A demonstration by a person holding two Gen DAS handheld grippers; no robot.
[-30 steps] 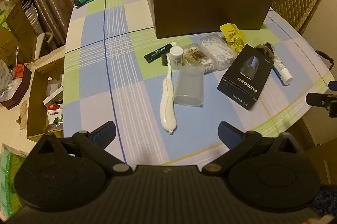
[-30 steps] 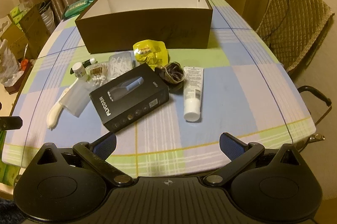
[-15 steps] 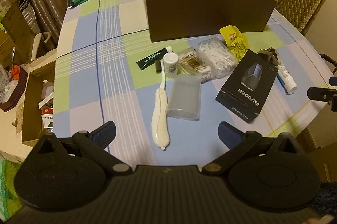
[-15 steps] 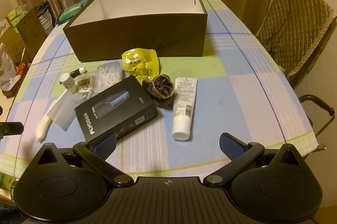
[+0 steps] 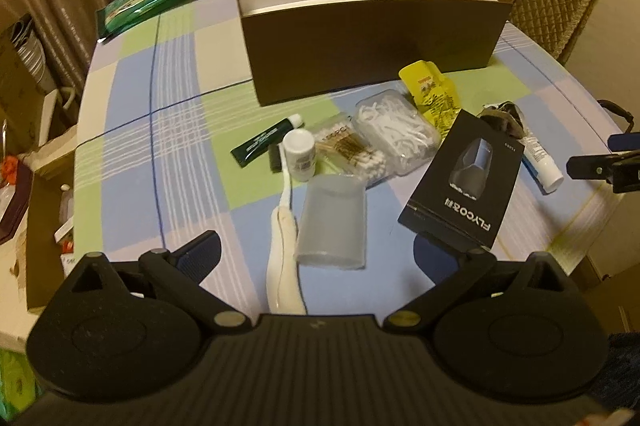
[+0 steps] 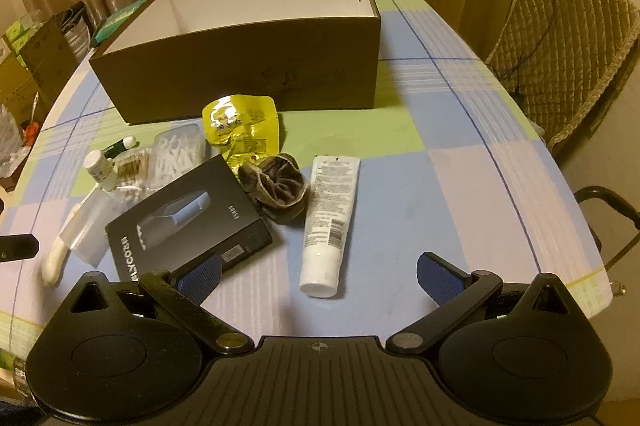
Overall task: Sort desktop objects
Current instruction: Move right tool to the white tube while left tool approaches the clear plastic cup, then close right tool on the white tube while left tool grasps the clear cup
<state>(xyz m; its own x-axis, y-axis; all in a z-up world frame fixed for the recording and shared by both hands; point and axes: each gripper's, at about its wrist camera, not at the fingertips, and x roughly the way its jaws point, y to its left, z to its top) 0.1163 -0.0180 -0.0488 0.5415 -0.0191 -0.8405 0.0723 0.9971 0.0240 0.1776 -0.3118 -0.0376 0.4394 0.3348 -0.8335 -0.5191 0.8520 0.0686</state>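
Observation:
An open brown box stands at the back of the checked table. In front of it lie a white toothbrush, a clear plastic cup on its side, a white pill bottle, a green tube, cotton swabs, a floss pick box, a yellow packet, a black FLYCO box, a dark cloth pouch and a white tube. My left gripper is open above the toothbrush and cup. My right gripper is open above the white tube's cap.
A green wipes pack lies at the table's far left. A quilted chair stands to the right. Cardboard boxes sit on the floor to the left. The table edge is near on the right.
Both grippers have moved forward and lower over the table. The objects now appear closer and nothing on the table has moved.

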